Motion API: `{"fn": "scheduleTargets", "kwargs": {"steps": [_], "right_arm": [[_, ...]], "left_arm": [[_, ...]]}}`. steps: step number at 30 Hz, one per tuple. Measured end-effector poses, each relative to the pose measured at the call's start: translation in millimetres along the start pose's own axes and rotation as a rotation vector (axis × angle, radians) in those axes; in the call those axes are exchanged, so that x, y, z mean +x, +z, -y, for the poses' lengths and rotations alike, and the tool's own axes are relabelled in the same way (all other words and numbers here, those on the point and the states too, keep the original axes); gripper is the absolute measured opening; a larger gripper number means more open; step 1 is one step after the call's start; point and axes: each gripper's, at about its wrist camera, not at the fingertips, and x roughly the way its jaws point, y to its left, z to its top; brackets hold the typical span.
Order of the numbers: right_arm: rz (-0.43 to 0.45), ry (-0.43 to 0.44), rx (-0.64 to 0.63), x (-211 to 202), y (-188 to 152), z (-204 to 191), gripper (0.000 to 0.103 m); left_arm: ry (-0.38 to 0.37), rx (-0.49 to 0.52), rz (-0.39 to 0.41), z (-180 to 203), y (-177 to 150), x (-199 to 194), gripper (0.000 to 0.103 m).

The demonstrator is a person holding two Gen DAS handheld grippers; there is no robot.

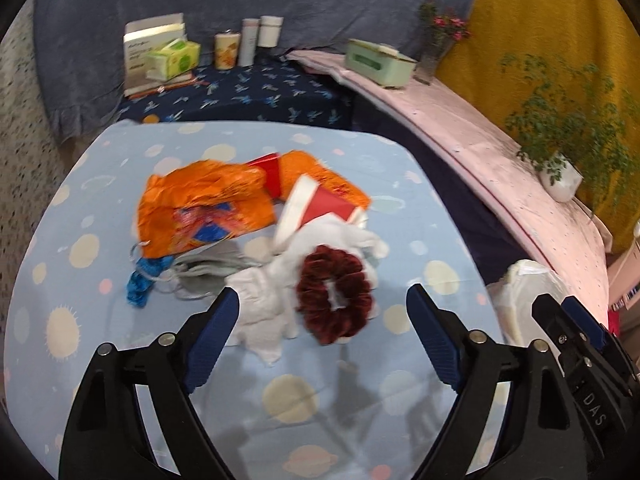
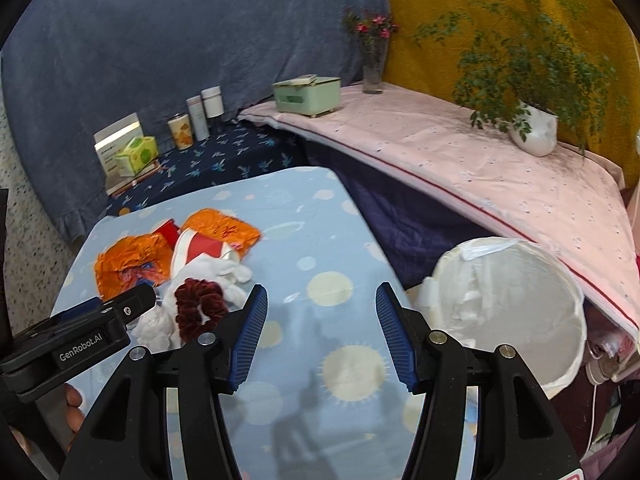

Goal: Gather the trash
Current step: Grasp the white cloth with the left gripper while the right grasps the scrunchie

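The trash pile [image 1: 280, 240] lay at twelve o'clock, nearest the left tongs [image 1: 322, 300]; both tongs gaped empty, the right tongs [image 2: 322, 300] further off.

A tissue pack [image 1: 174, 58] leaned against a white box [image 1: 146, 50] on the dark blue cloth [image 1: 256, 94]. Beside them stood a printed can [image 1: 226, 50] and two white bottles [image 1: 262, 36]. On the pink cloth [image 2: 500, 184] were a green case [image 2: 307, 94], a flower vase [image 2: 374, 66] and a potted plant [image 2: 534, 128].
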Motion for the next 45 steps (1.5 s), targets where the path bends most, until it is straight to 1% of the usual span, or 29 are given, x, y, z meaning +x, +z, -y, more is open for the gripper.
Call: {"fn": "scheduleTargets", "kwargs": {"steps": [6,15,18,21,22,24,26,27,29,31,33,35,36,37,40,45], "right_arm": [[-0.047,0.039,-0.03,25.2,-6.3,-28.6,0.055],[-0.118,0.078,-0.054,64.5,-13.9,-58.4,0.055],[-0.138,0.086,-0.061,76.8,-16.1,-65.4,0.055],[-0.156,0.093,-0.064,88.4,-18.4,-72.0,0.054],[-0.162,0.095,-0.066,91.4,-18.7,-73.4,0.054],[-0.172,0.096,-0.074,98.1,-20.5,-77.9,0.053],[-0.184,0.096,-0.081,104.0,-21.8,-80.5,0.049],[-0.193,0.099,-0.083,107.4,-22.7,-82.0,0.046],[-0.206,0.101,-0.084,112.9,-24.4,-83.1,0.041],[-0.222,0.109,-0.084,117.8,-27.1,-83.8,0.034],[-0.235,0.121,-0.077,122.4,-30.1,-83.9,0.031],[-0.247,0.132,-0.068,127.0,-31.7,-83.4,0.029],[-0.252,0.141,-0.064,128.5,-32.2,-83.2,0.025],[-0.258,0.151,-0.062,130.0,-32.8,-83.5,0.017],[-0.252,0.165,-0.063,127.7,-32.3,-84.1,0.012],[-0.19,0.183,-0.06,106.3,-20.0,-82.0,0.01]], "left_arm": [[0.037,-0.054,-0.052,-33.0,-6.7,18.3,0.081],[0.069,-0.071,-0.123,-60.0,-16.0,49.8,0.08],[0.069,-0.073,-0.146,-65.6,-18.4,59.4,0.077],[0.069,-0.066,-0.168,-67.8,-20.5,68.4,0.07],[0.066,-0.065,-0.175,-67.8,-20.8,71.6,0.065],[0.053,-0.064,-0.185,-68.5,-21.5,74.6,0.06],[0.028,-0.063,-0.189,-68.0,-20.8,75.8,0.042],[0.007,-0.062,-0.192,-67.6,-20.2,76.0,0.038],[-0.001,-0.057,-0.193,-65.3,-19.8,75.0,0.032],[-0.009,-0.05,-0.192,-62.8,-20.1,74.1,0.027],[-0.017,-0.046,-0.193,-61.7,-20.5,72.8,0.024],[-0.025,-0.044,-0.195,-60.6,-20.0,72.1,0.019],[-0.028,-0.045,-0.196,-61.4,-19.6,71.9,0.017],[-0.03,-0.046,-0.197,-61.7,-19.7,70.9,0.015],[-0.035,-0.052,-0.192,-62.1,-18.0,67.1,0.014],[-0.039,-0.048,-0.157,-56.7,-12.0,51.1,0.012]]}}
